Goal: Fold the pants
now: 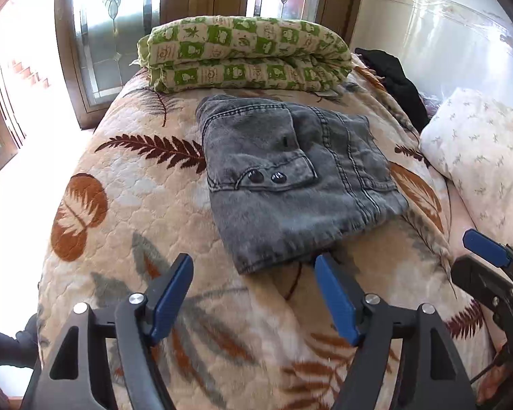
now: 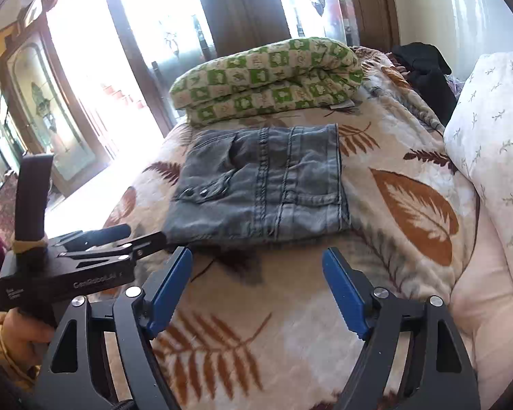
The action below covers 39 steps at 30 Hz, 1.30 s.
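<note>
Grey denim pants [image 1: 290,177] lie folded into a compact rectangle on the leaf-patterned bedspread [image 1: 126,205], a snap pocket facing up. My left gripper [image 1: 254,266] is open just short of the near edge of the pants, with nothing between its blue fingers [image 1: 172,294]. In the right wrist view the same pants [image 2: 266,184] lie flat, and my right gripper [image 2: 258,259] is open a little in front of their near edge, holding nothing. The left gripper's body [image 2: 85,259] shows at the left of that view, held by a hand [image 2: 20,328].
A folded green-and-cream checked quilt [image 1: 246,54] lies behind the pants. A white floral pillow [image 1: 482,157] sits at the right, with dark clothing [image 1: 396,82] behind it. Windows and a wooden door frame stand beyond the bed. The bed drops off at the left edge.
</note>
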{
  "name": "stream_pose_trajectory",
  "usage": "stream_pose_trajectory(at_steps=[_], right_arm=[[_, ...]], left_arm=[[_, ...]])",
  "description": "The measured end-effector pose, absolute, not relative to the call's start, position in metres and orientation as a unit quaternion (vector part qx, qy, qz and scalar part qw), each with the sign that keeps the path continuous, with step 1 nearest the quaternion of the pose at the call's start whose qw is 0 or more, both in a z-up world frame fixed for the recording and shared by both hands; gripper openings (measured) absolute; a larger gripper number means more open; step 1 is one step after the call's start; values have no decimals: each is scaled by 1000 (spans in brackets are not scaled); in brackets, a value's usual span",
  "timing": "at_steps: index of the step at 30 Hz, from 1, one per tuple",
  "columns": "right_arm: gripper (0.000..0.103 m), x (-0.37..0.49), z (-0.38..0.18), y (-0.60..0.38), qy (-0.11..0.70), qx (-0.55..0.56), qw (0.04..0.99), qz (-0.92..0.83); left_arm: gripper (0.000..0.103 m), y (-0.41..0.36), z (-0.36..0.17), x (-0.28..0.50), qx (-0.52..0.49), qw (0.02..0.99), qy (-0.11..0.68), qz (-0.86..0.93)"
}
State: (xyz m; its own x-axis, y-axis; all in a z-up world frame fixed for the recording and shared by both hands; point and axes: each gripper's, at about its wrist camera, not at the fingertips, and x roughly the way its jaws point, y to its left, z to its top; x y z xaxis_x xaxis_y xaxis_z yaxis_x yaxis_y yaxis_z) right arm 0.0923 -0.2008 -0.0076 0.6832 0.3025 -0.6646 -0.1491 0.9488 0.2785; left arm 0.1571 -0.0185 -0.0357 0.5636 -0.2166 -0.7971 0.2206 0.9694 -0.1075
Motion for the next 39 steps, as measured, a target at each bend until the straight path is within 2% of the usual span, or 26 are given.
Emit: stream_pose_trajectory(at_steps=[4, 7, 17, 25, 39], right_arm=[[84, 68, -2, -201, 362, 98, 919, 120], [94, 49, -2, -204, 347, 90, 927, 110], [97, 27, -3, -208, 343, 91, 931, 85], [103, 10, 7, -198, 316, 63, 944, 68], [103, -4, 15, -201, 314, 69, 945, 61]], left_arm=[[84, -14, -31, 143, -9, 886, 443, -135], [92, -15, -28, 129, 7, 893, 431, -131], [102, -18, -16, 98, 14, 902, 414, -121], [103, -8, -14, 88, 6, 904, 413, -106], [103, -9, 9, 74, 28, 919, 383, -88]])
